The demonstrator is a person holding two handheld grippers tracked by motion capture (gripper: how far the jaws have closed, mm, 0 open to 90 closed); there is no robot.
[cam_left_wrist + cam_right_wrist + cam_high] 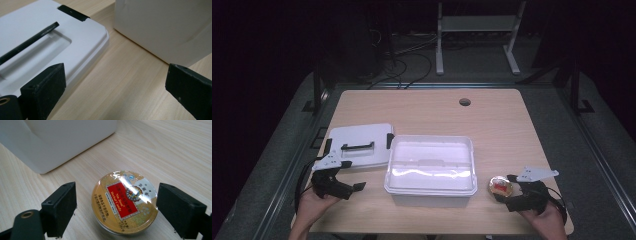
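Candy tin (124, 202) sits between my right gripper's (116, 207) wide-open jaws, not yet gripped; left gripper (113, 85) open, empty.

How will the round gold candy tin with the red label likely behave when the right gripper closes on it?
The round gold candy tin looks rigid, so it probably won't deform. Its glossy, curved rim may slip between the flat pads of the right gripper, whose jaws stand open either side. Lying flat on the wooden table, it seems unlikely to roll.
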